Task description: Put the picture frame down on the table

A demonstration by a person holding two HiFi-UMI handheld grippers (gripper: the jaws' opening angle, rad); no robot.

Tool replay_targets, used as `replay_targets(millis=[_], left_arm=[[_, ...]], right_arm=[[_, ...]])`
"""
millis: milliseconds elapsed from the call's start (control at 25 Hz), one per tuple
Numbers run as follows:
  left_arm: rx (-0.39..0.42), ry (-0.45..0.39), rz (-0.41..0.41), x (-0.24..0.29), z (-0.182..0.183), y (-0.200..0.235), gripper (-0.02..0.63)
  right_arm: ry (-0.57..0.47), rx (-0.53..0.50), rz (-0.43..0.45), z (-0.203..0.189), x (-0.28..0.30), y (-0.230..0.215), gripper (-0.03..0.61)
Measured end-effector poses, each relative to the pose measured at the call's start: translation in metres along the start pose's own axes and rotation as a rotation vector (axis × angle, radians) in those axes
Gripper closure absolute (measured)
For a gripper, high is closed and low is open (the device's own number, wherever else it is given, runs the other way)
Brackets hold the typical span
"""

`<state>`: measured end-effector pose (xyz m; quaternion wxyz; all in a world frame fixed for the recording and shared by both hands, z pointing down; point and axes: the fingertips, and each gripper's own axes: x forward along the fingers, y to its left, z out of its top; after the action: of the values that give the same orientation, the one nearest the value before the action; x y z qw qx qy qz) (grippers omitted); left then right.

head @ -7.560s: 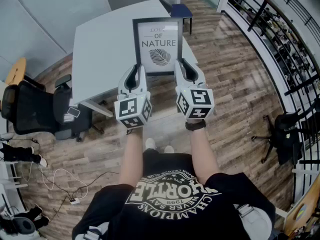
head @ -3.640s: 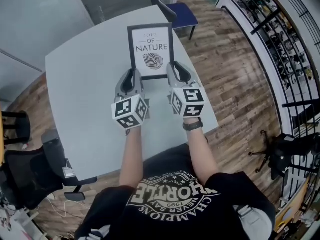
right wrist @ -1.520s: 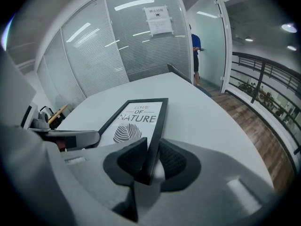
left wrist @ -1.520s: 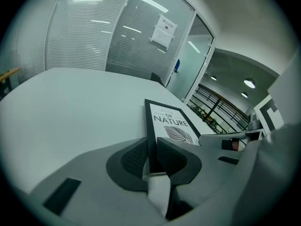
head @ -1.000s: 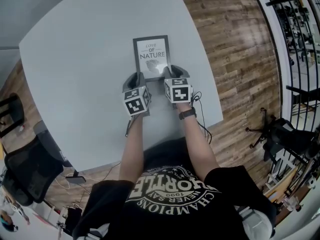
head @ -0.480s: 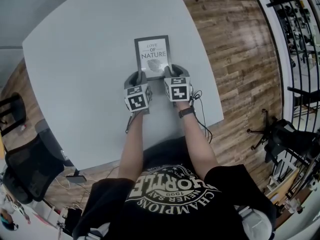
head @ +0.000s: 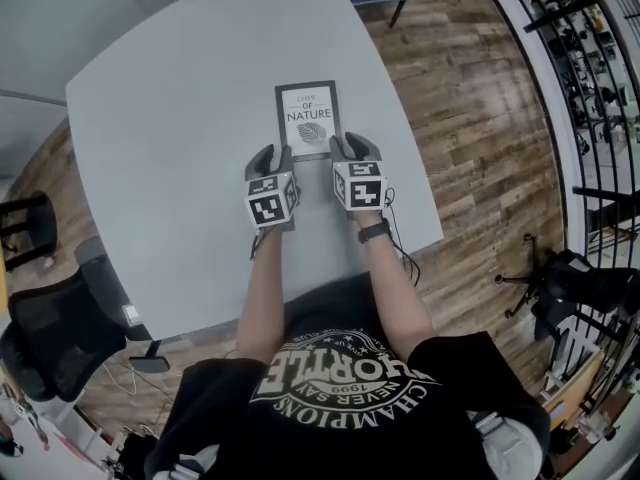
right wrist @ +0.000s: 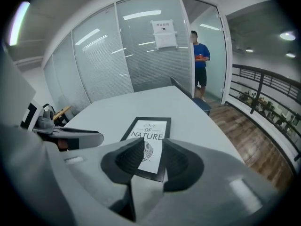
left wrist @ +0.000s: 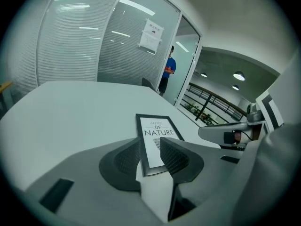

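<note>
Picture frame (head: 308, 118) lies flat on the desk (head: 170, 118), both claws open.
Left claw (head: 275, 154) and right claw (head: 352, 146) hang by the frame's near corners, their jaws just opening wide, pinching nothing. A dipping claw might bump the frame and slide it. No box or bowl shows near the frame.

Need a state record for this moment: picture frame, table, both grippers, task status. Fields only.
picture frame: lying flat, print up, on the table
left gripper: open; jaws have just been opening; at the frame's near left corner, pads not pressing on it
right gripper: open; jaws have just been opening; at the near right corner, pads not pressing on it
task status: frame down on the table and let go
</note>
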<state>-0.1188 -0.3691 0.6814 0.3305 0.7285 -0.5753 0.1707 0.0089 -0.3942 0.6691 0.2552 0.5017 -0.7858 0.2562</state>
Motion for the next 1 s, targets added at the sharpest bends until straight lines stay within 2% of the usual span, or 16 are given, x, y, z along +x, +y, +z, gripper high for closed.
replay_targets(millis=[200, 600, 680, 880, 1000], left_arm=[[0.047, -0.107, -0.042, -0.047, 0.023, -0.017, 0.506], [0.112, -0.305, -0.043, -0.16, 0.056, -0.041, 0.515], [0.126, -0.347, -0.049, -0.184, 0.063, -0.046, 0.523], [0.161, -0.434, -0.062, -0.233, 0.08, -0.065, 0.545], [0.188, -0.474, -0.064, -0.256, 0.088, -0.075, 0.558]], right_arm=[[-0.086, -0.009, 0.016, 0.022, -0.041, 0.019, 0.46], [-0.258, -0.096, 0.069, 0.051, -0.134, 0.082, 0.47], [-0.297, -0.11, 0.069, 0.055, -0.153, 0.095, 0.504], [-0.38, -0.136, 0.073, 0.066, -0.199, 0.113, 0.514], [-0.437, -0.142, 0.069, 0.077, -0.224, 0.119, 0.543]])
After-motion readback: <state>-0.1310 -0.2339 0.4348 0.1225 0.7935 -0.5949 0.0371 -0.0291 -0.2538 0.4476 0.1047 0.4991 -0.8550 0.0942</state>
